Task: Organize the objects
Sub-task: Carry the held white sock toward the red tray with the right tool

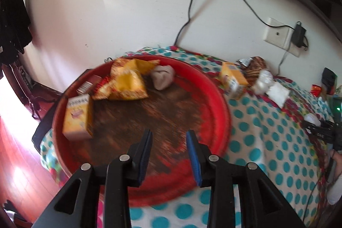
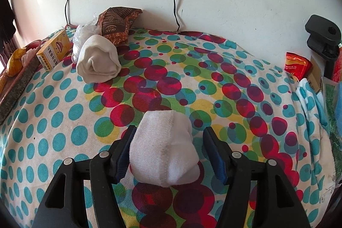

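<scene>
Step in hand, judged from the layout: gathering loose items from the dotted cloth (image 2: 64, 99) on the tabletop into the red tray (image 1: 215, 99).

Left gripper (image 1: 170, 151): jaws apart, nothing between them, poised above the tray's bare, worn centre. View blurred. Already in the tray: an orange box (image 1: 78, 116) near the left rim, yellow snack packets (image 1: 128, 82), a grey rolled sock (image 1: 163, 76).

Right gripper (image 2: 168, 155): jaws apart, straddling a white rolled sock (image 2: 163, 149) lying on the cloth. Left pad touching or very nearly touching the sock; a clear gap at the right pad. No clamp yet.

Not yet collected, near the wall: a cream rolled sock (image 2: 98, 59), a second orange box (image 2: 53, 49), a brown packet (image 2: 116, 22), a clear plastic bag (image 2: 82, 32).

Next move, as a judgement: close right jaws squarely on the white sock, lift clear of the cloth, carry leftward to the tray. Soft roll likely to compress and unroll if pinched near an end; grip across the middle advised. Left gripper free for the cream sock or the box.
</scene>
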Available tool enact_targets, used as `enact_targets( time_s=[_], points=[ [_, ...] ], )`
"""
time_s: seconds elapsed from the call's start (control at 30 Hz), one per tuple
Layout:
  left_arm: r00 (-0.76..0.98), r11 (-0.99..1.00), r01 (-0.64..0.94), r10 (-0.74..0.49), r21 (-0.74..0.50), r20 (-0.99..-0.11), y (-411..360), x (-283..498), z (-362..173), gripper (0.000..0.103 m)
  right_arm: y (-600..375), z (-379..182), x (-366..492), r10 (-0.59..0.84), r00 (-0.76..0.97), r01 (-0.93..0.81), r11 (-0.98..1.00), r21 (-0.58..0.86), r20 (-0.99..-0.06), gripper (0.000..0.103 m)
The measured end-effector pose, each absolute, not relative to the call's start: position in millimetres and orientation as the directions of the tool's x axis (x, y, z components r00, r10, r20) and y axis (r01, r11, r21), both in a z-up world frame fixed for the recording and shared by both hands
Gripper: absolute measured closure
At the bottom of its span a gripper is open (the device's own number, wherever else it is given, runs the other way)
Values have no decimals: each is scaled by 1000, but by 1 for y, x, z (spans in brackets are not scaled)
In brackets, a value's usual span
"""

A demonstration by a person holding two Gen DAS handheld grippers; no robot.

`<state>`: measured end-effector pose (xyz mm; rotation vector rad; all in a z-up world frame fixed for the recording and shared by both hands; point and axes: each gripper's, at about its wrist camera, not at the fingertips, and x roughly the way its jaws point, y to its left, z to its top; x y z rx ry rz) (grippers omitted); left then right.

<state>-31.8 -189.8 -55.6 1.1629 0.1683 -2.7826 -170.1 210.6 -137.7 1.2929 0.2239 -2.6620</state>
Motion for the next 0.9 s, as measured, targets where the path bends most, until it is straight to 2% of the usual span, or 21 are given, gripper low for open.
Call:
enact_targets(
  time_s=[0.03, 0.07, 0.27, 0.67, 0.9],
  points=[
    [-705, -987, 146, -52, -73, -707, -185, -27, -58, 69, 208, -137, -169, -85, -614, 227, -971, -72, -785, 49],
    [-714, -988, 136, -42, -79, -698, -182, -24, -60, 69, 206, -136, -168, -84, -618, 236, -968, -83, -781, 57],
    [-730, -993, 121, -75, -20, -679, -177, -18, -67, 69, 197, -136, -165, -33, -638, 229, -962, -148, -770, 59],
    [-709, -993, 105, -42, -46, -704, -185, -18, -77, 69, 185, -136, -153, 5, -636, 151, -980, -130, -771, 59],
    [-705, -993, 102, -34, -53, -709, -187, -19, -79, 64, 167, -136, -142, -11, -632, 159, -980, -115, -775, 59]
  ],
)
